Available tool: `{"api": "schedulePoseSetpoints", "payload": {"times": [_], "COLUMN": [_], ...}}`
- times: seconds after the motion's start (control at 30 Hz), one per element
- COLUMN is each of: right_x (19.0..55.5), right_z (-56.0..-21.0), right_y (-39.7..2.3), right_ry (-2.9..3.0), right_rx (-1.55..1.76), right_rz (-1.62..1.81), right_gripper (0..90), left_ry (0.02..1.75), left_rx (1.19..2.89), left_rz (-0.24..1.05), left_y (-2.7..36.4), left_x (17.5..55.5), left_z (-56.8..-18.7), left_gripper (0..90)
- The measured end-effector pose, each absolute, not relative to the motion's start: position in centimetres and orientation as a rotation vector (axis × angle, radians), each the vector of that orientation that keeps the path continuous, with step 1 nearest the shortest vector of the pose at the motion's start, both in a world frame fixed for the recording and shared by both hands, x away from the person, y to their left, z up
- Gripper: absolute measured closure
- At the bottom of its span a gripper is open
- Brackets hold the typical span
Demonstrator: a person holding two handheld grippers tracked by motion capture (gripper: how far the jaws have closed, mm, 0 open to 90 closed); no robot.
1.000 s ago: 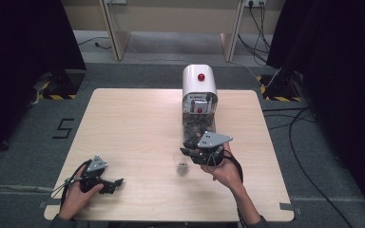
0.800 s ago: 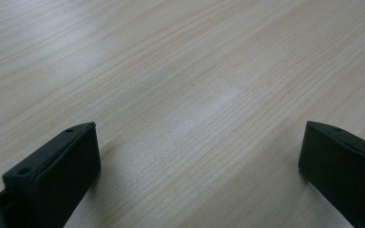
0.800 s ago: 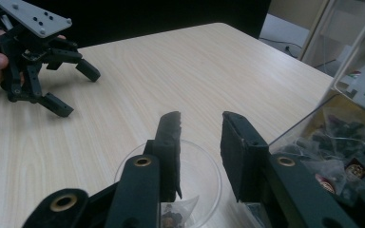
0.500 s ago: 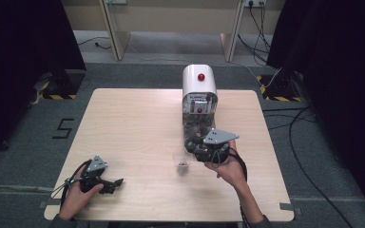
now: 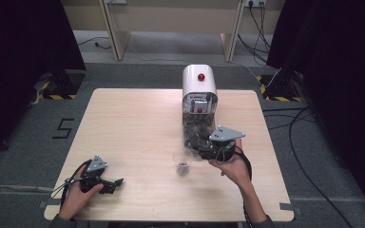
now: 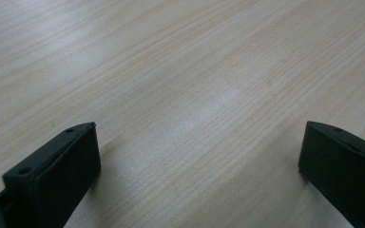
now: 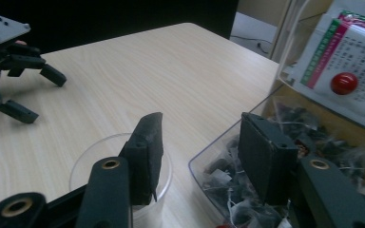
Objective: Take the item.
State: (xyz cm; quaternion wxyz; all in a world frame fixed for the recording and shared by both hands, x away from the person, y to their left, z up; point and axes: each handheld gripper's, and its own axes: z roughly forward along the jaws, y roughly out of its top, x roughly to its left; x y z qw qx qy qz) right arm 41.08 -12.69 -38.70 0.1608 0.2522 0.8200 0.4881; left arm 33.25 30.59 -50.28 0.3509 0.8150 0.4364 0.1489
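Pale wooden table [image 5: 123, 123]: a clear cup [image 5: 182, 159] with one dark tea bag already dropped in is seen beside the dispenser [image 5: 199, 95], over it the right gripper [image 7: 197, 142], jaws just opened and empty, while the left gripper [image 5: 116, 183] rests wide open, idle, so more bags probably remain.

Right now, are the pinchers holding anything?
No. The right gripper has just been opening, with nothing between its jaws, above the clear cup. The left gripper is open too.

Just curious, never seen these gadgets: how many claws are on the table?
2. The left claw rests near the table's front left; the right claw is beside the clear cup, by the dispenser.
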Motion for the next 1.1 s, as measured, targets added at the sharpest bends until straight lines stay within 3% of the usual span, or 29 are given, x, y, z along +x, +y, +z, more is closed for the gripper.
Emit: {"api": "schedulePoseSetpoints", "payload": {"times": [0.7, 1.1], "right_x": [41.9, 42.2], "right_z": [-39.0, -39.4], "right_y": [-14.6, -15.6], "right_ry": [2.305, 2.283], "right_rx": [0.81, 0.86], "right_rz": [1.343, 1.305], "right_gripper": [44.5, 35.4], "left_ry": [1.13, 1.13], "left_rx": [2.11, 2.11], "left_rz": [0.385, 0.386], "left_y": [30.6, 30.6], "left_x": [33.2, 33.2], "left_z": [-50.3, -50.3], "left_gripper": [0.0, 0.0]}}
